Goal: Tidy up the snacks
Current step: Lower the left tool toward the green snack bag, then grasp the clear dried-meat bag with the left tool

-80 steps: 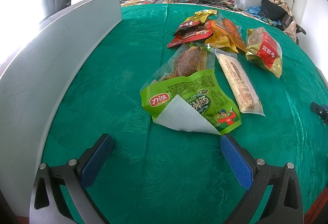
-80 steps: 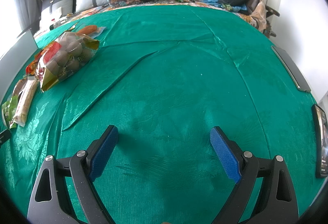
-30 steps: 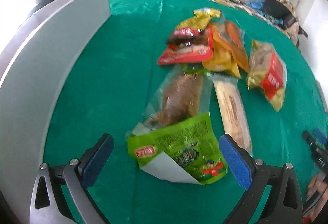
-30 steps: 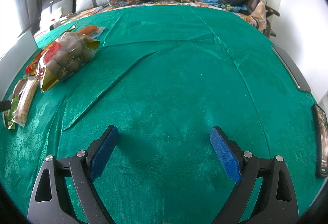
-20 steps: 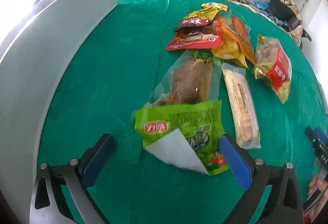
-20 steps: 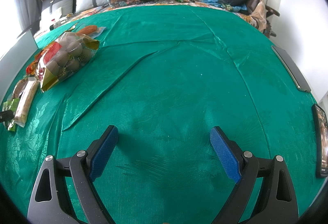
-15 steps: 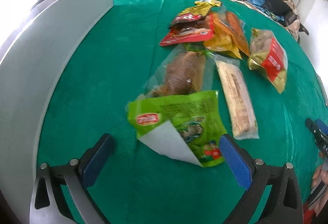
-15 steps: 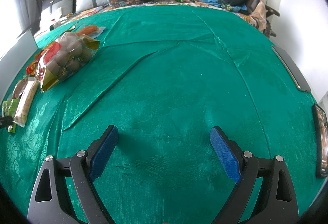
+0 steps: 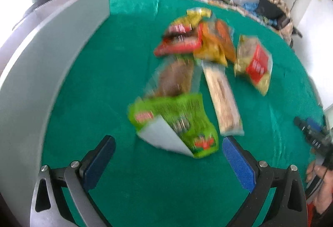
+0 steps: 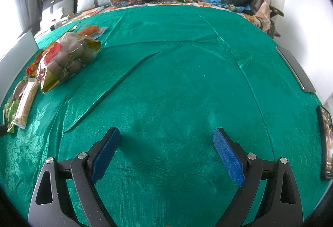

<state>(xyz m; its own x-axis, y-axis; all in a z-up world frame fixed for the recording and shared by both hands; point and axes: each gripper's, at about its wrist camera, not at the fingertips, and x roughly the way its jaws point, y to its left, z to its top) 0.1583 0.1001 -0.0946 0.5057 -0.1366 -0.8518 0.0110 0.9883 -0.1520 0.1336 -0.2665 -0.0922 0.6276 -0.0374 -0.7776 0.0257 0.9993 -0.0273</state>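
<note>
Bright green crinkly plastic snack bag w/ a folded-up white corner (image 9: 174, 121) lies flat on the green patterned cloth (image 9: 104, 73), nearest of the snack pile. Step in hand, as I read it: approach for 1st pick, nothing lifted yet. Left gripper (image 9: 166, 156) hangs just short of the bag, jaws spread wide, holding nothing; bag's near edge sits between the blue pads (image 9: 237, 162), closer to the right one. Next move prob. calls for dropping lower & forward, then closing on the raised white corner, since flat film gives little else to pinch. View is motion-blurred, so contact can't be judged. Just beyond: clear pack w/ brown contents (image 9: 177, 77), long pale wrapped bar (image 9: 222, 100). Right gripper (image 10: 166, 154) also wide open, empty, over bare cloth, well apart from the snacks.
</note>
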